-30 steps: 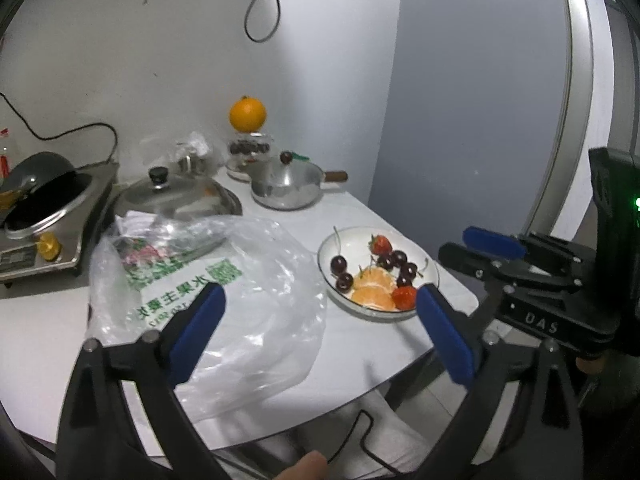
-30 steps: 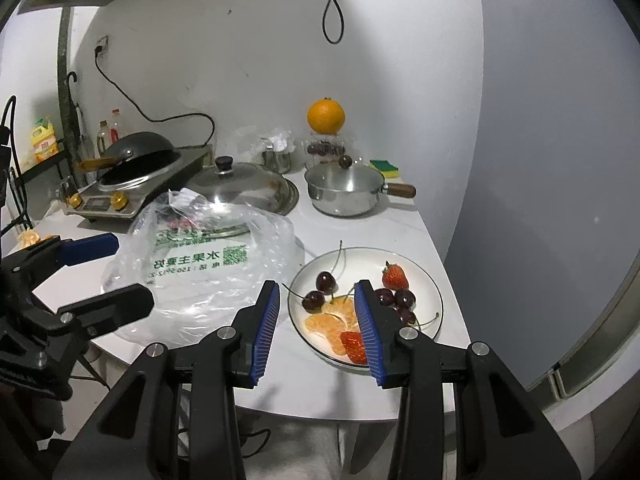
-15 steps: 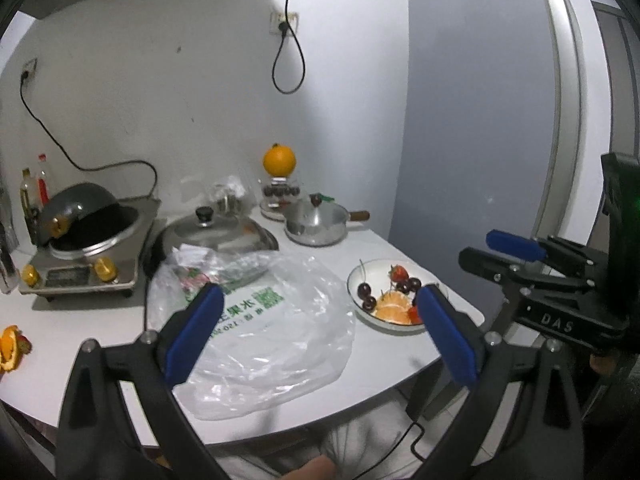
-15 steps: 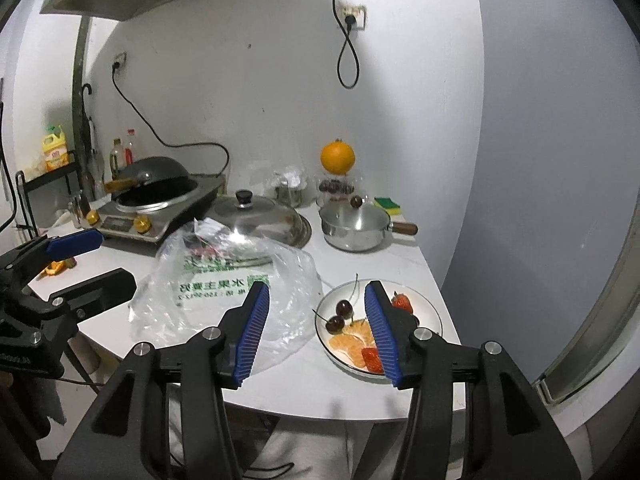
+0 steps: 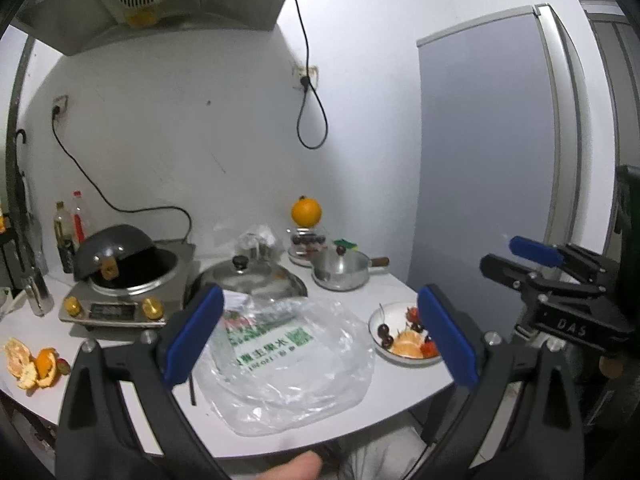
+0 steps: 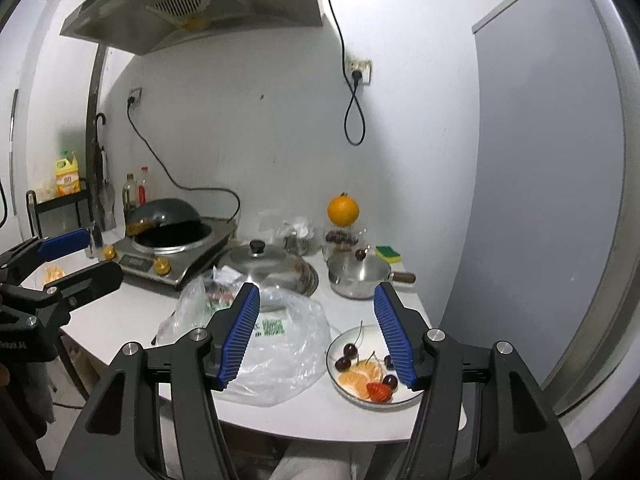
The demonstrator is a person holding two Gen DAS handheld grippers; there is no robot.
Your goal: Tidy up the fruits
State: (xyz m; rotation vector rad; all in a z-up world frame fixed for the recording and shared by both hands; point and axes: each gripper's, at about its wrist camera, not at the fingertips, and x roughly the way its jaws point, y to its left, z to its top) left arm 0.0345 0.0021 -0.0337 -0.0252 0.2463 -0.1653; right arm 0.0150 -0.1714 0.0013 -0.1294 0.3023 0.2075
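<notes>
A white round-edged table (image 6: 132,312) stands against a white wall under a grey range hood (image 6: 192,4), with a pale grey door panel (image 6: 540,168) to the right. Near its front right edge sits a white plate of dark cherries, orange segments and strawberry (image 6: 370,368). Just left of the plate lies a crumpled clear plastic bag (image 5: 288,360) with green Chinese print too small to read. Behind the plate stand a small steel saucepan (image 6: 356,274), a whole orange on a glass jar (image 6: 343,210), a domed steel lid (image 6: 264,260) and a silver induction cooker with a dark wok (image 5: 128,280). Orange peel (image 5: 32,362) lies far left of the plate. The left tool (image 5: 316,336) gapes wide and empty above the bag; the right tool (image 6: 318,338), stamped "DAS", is opening with nothing between its jaws
</notes>
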